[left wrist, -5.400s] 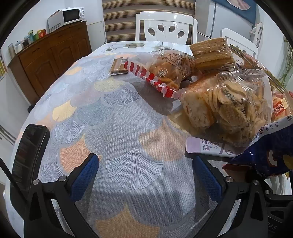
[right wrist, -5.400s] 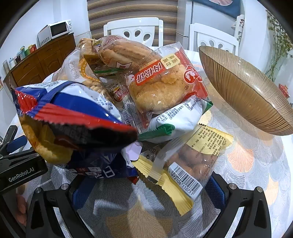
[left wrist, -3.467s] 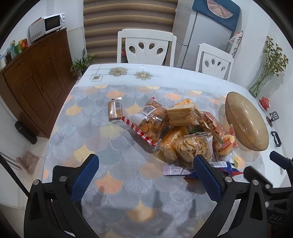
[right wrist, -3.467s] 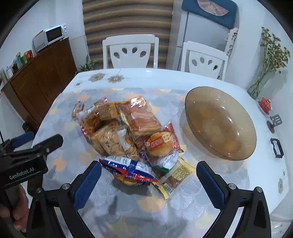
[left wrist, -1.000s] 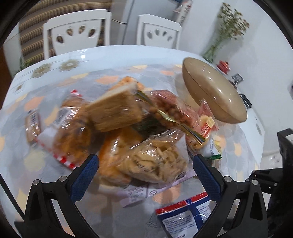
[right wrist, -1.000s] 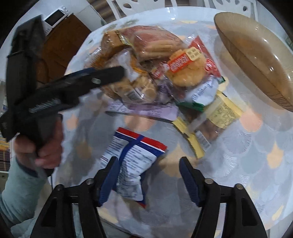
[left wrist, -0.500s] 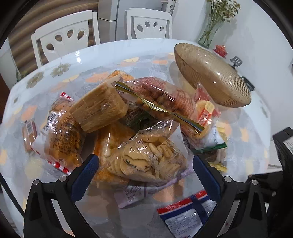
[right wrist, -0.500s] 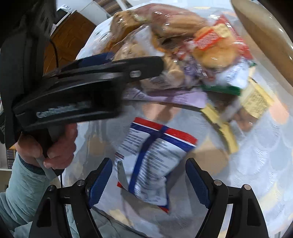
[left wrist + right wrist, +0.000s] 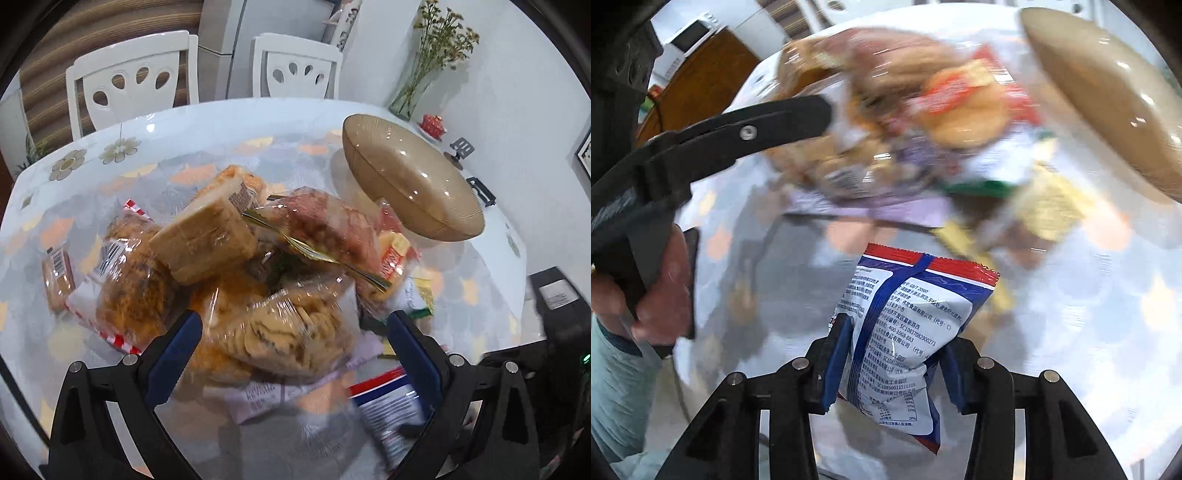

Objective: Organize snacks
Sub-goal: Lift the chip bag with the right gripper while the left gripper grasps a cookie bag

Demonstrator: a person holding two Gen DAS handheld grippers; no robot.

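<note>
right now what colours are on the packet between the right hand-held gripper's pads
White with blue stripes and a red top edge, on the snack packet; it shows best in the right wrist view.

The snack pile [image 9: 258, 280] is seen by the left wrist view from close above its near side, tilted down, with the brown bowl [image 9: 410, 184] beyond it to the right. The same pile [image 9: 886, 122] and bowl [image 9: 1108, 99] are looked down on more steeply by the right wrist view, from lower over the tabletop [image 9: 1089, 332] on the pile's near side.
</note>
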